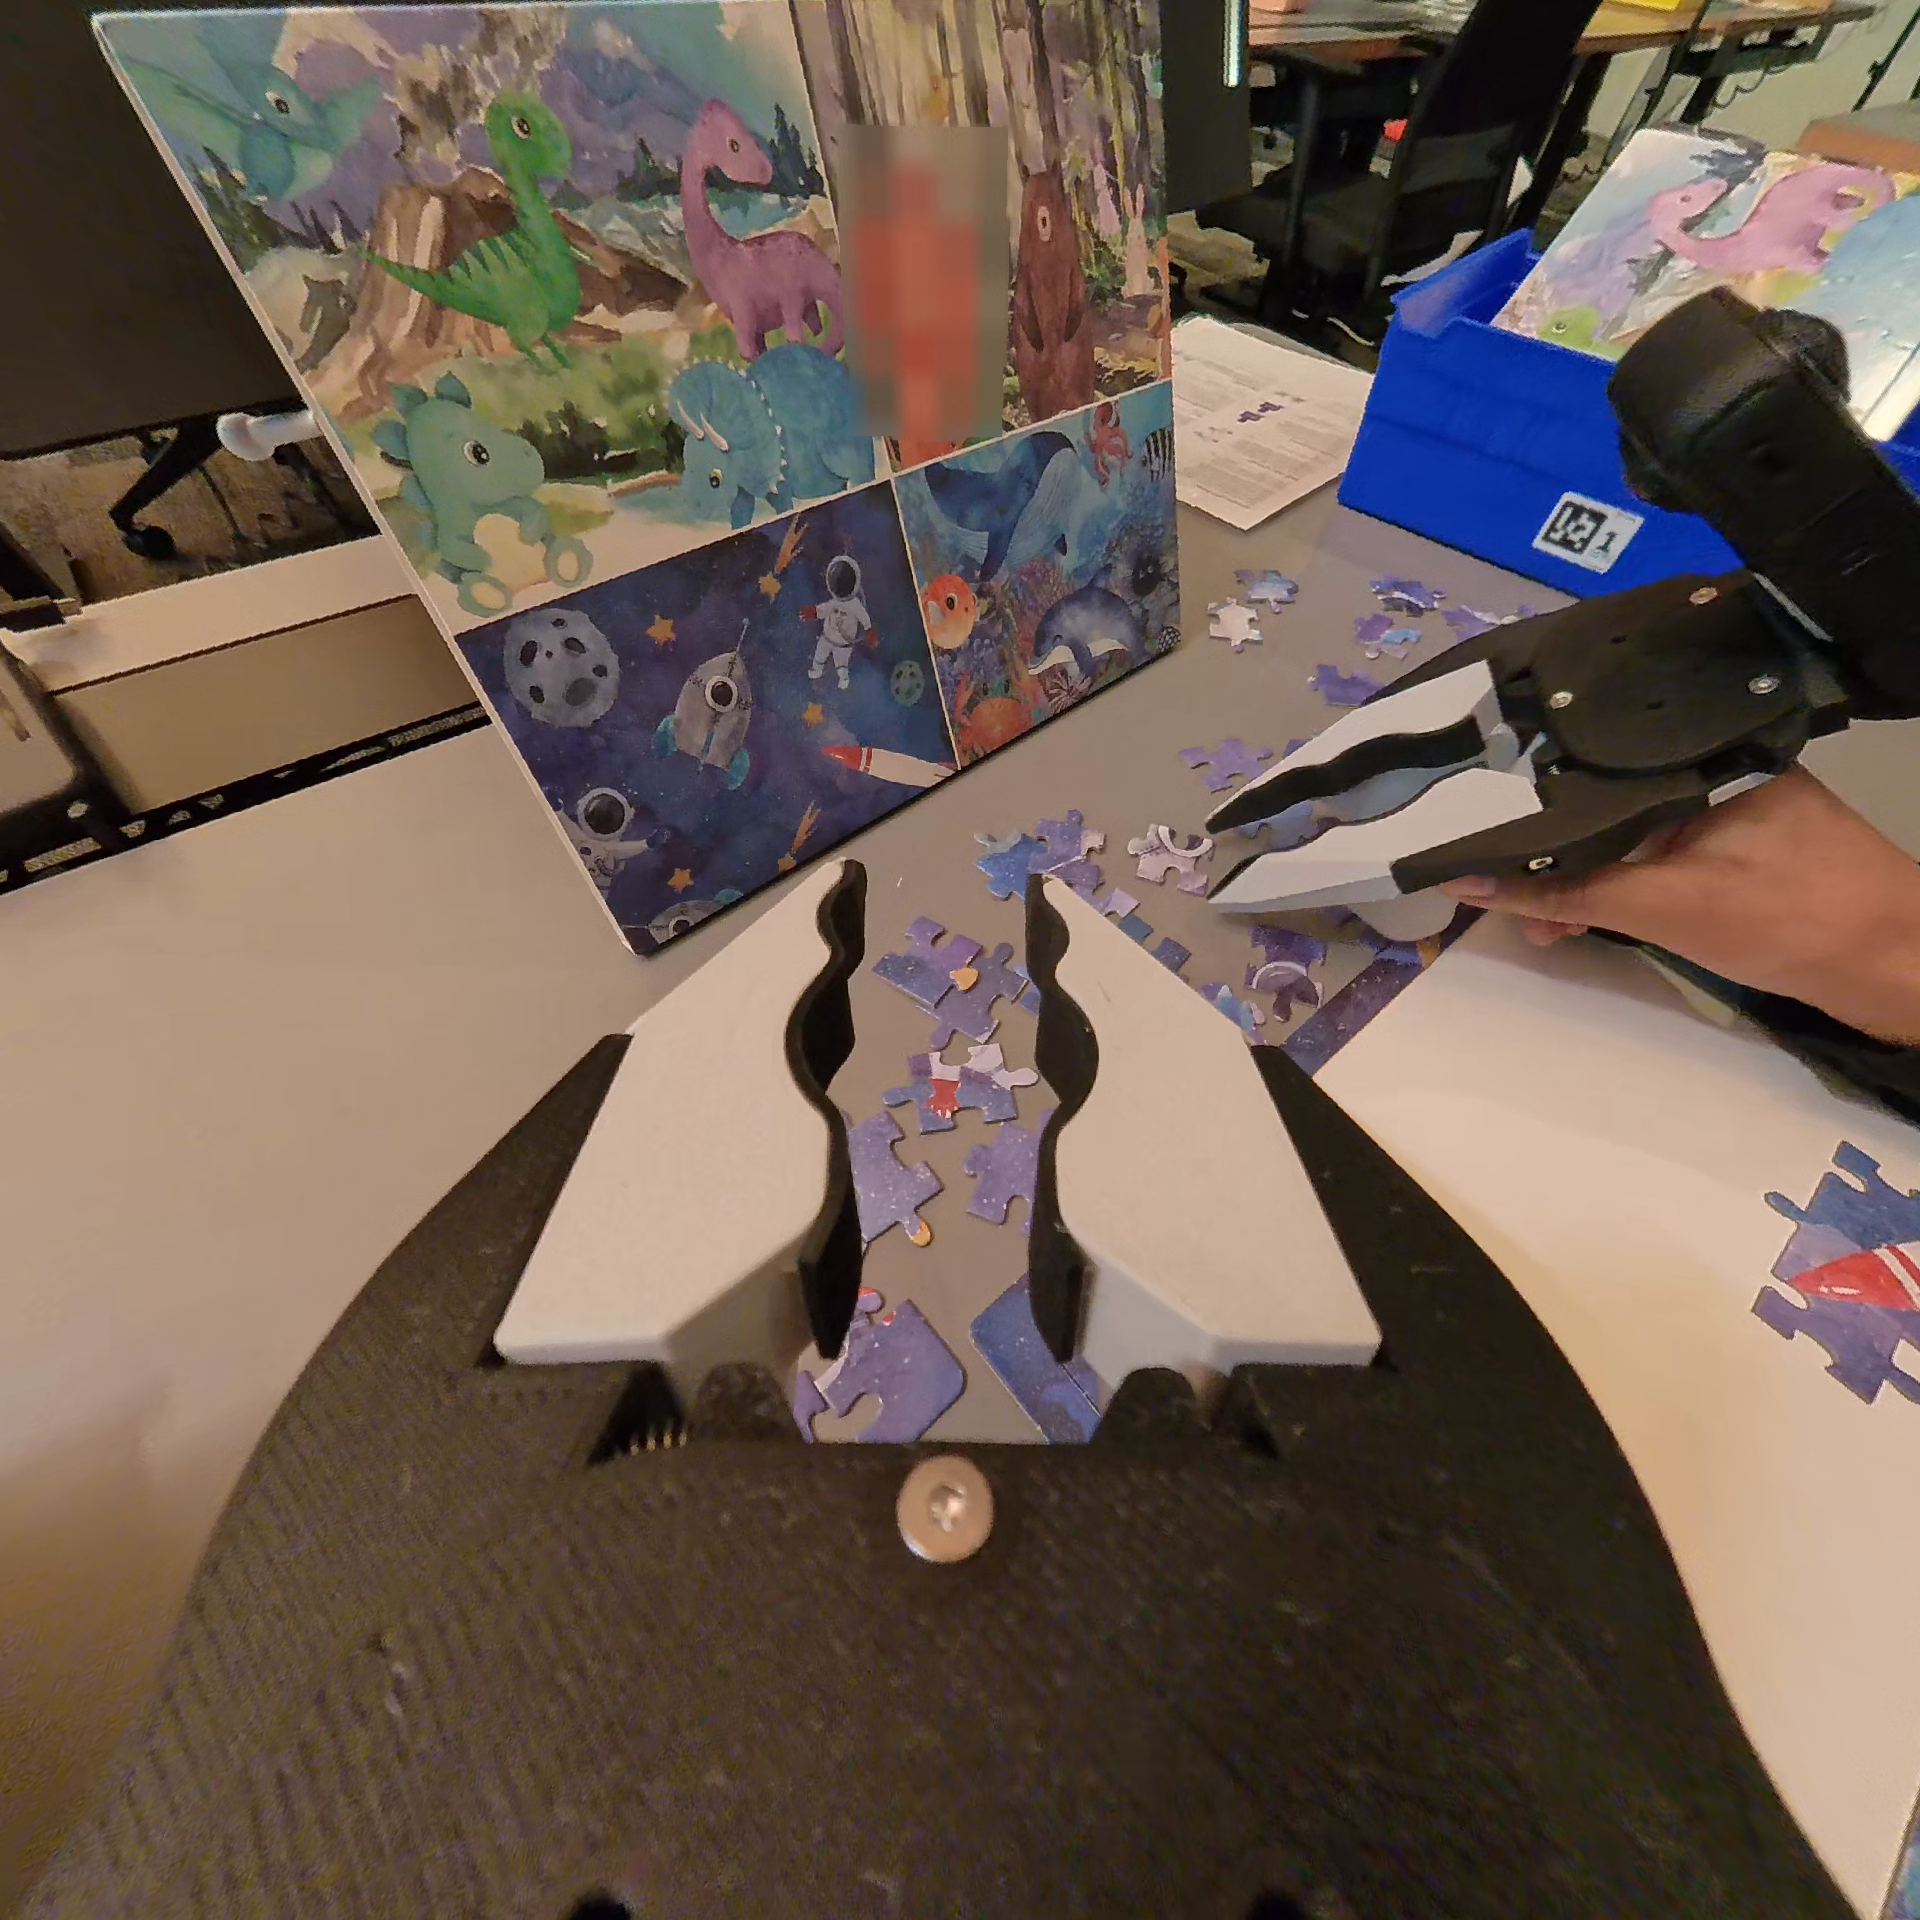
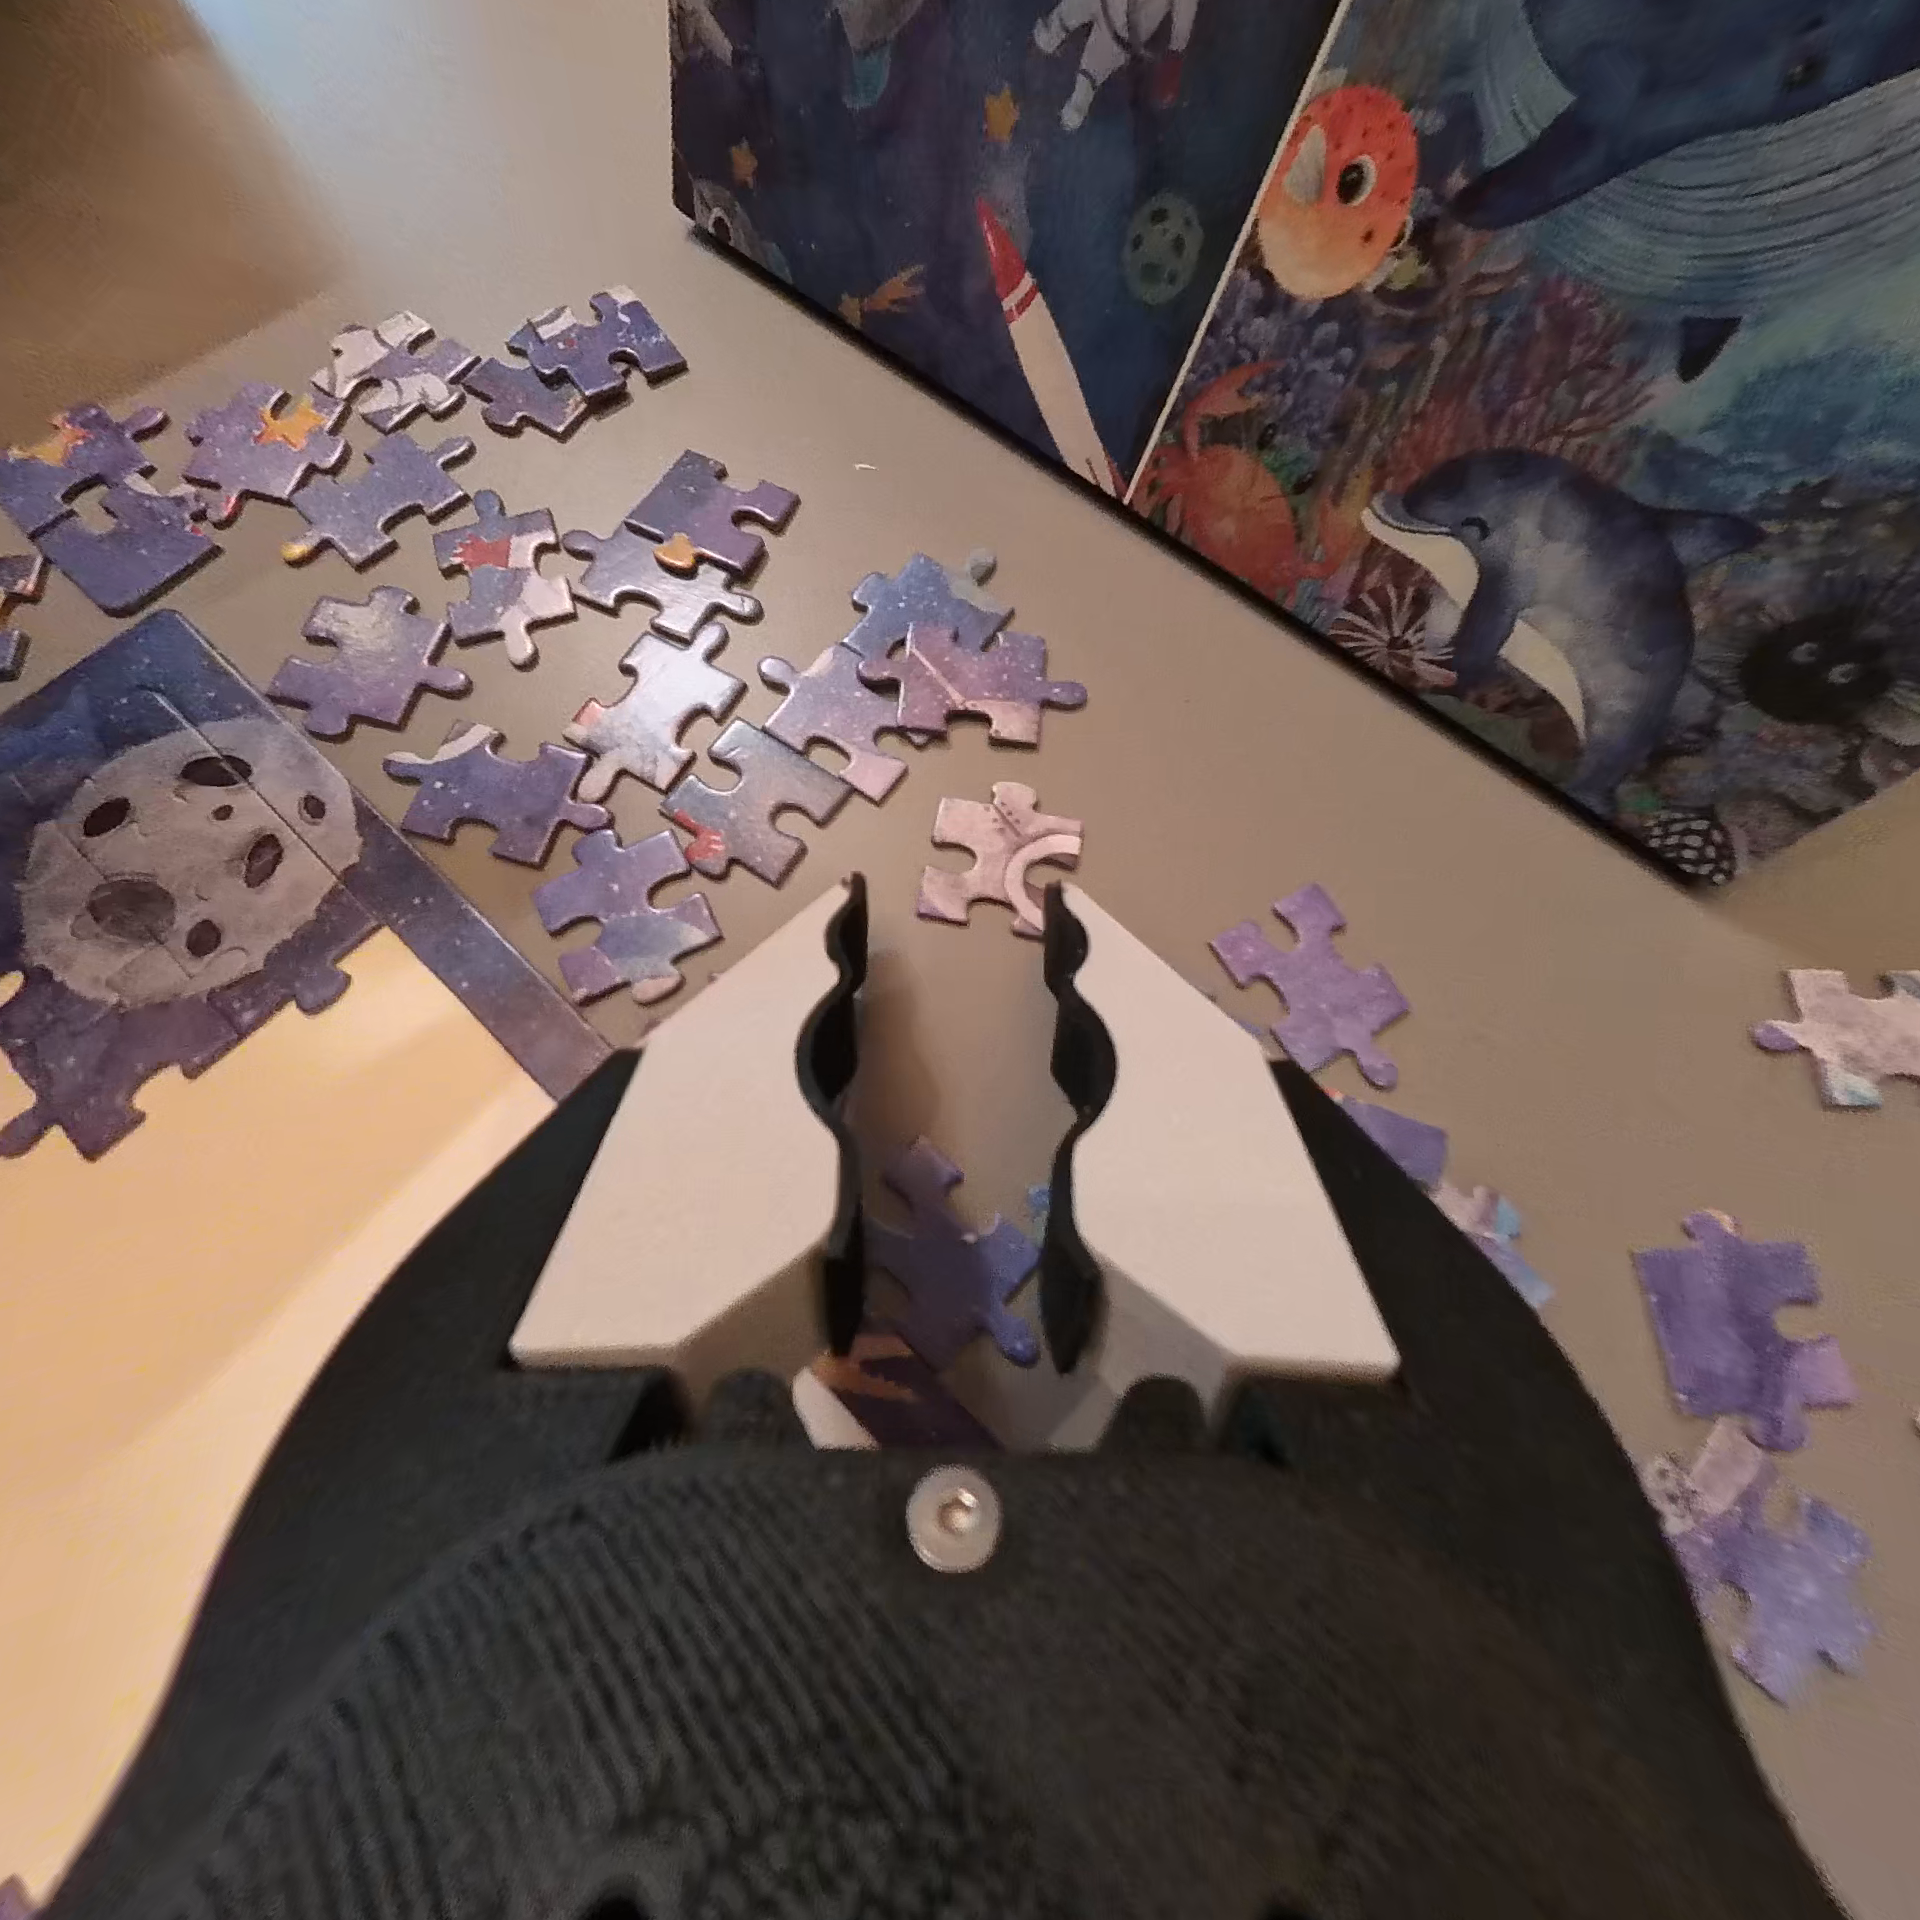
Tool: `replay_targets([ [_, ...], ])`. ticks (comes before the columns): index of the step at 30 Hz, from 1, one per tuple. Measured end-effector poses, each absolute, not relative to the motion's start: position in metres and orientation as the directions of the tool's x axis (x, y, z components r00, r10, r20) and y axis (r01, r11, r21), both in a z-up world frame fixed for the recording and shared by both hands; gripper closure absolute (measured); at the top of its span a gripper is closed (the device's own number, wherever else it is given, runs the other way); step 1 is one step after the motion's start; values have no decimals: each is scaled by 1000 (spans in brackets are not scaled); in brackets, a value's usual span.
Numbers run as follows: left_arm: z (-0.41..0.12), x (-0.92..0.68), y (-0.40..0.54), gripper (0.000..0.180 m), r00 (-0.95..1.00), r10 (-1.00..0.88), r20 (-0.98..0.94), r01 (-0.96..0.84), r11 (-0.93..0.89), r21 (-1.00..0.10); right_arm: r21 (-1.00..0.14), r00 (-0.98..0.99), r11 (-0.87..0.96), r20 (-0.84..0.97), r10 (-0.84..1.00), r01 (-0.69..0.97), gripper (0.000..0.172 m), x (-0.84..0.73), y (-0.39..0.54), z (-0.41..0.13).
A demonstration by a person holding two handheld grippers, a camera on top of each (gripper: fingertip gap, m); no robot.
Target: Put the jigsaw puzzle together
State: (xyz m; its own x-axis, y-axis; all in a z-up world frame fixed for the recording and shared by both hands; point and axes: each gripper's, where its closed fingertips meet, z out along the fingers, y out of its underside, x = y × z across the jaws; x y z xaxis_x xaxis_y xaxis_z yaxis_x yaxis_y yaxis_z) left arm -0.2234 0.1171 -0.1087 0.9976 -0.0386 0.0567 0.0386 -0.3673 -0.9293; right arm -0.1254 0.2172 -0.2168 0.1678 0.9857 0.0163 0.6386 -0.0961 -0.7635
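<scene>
Both sets of fingers spread apart, gripping nothing: left gripper [image 1: 945,894] above loose purple puzzle pieces [image 1: 951,977], right gripper [image 2: 954,902] just beside a pale piece [image 2: 997,847]. Scattered on a grey table [image 2: 1299,748], picture box [image 1: 665,416] standing behind.

The box [image 1: 665,436] stands on the table [image 1: 260,1039] at twelve o'clock; loose pieces [image 1: 940,977] lie before it, a bin [image 1: 1455,436] at two, probably behind them.

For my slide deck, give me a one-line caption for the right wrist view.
Open right gripper hovers over a pale puzzle piece among scattered purple pieces beside the illustrated puzzle box.
</scene>
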Motion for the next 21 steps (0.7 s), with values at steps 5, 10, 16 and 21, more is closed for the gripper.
replay_targets([
  [5,-110,-223,117,151,998,-38,52,34,-372,-928,-736,190,-89,55,980,671,134,-125,223,-225],
  [10,-110,-223,118,151,998,-39,52,33,-373,-927,-737,201,-138,-3,980,662,135,-127,226,-226],
  [16,-109,-223,117,151,998,-39,54,36,-369,-929,-737,171,-121,-8,985,665,143,-124,225,-226],
  [21,-107,-224,116,152,998,-39,56,38,-363,-931,-745,132,-88,0,991,661,143,-123,221,-224],
])
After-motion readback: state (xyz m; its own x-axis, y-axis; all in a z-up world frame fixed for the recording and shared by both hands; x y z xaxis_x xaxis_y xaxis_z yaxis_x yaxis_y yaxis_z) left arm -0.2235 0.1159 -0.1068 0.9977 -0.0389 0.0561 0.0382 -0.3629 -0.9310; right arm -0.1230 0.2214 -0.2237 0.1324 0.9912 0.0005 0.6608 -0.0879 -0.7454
